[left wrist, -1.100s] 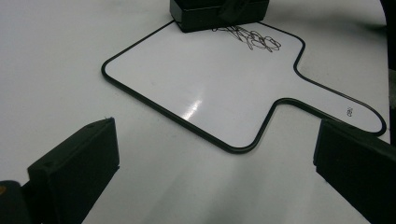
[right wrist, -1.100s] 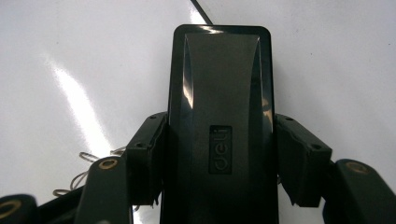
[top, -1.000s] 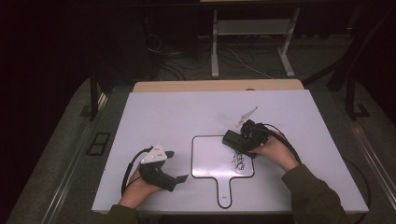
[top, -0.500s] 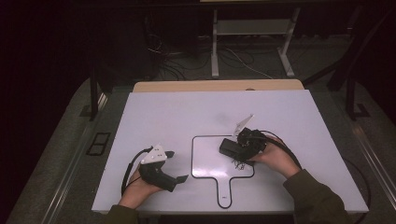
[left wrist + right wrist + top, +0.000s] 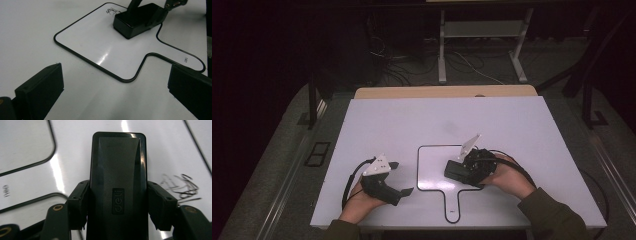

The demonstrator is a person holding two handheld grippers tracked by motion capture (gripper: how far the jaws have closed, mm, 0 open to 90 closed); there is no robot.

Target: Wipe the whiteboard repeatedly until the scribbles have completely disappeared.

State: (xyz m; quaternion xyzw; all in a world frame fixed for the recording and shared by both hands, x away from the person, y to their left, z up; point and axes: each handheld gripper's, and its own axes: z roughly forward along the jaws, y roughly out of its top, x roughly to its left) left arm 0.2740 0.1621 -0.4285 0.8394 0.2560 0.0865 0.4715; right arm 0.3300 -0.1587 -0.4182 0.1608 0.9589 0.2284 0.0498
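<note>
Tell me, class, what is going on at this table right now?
A person works with two handheld grippers. The right gripper is shut on a black whiteboard eraser, which rests on a small handled whiteboard beside black scribbles. The left gripper sits open on the white table, beside the board.

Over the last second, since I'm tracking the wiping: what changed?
The right claw, shut on the black eraser, slid it left and toward the person across the whiteboard. Scribbles remain. The left claw stayed put, open.
</note>
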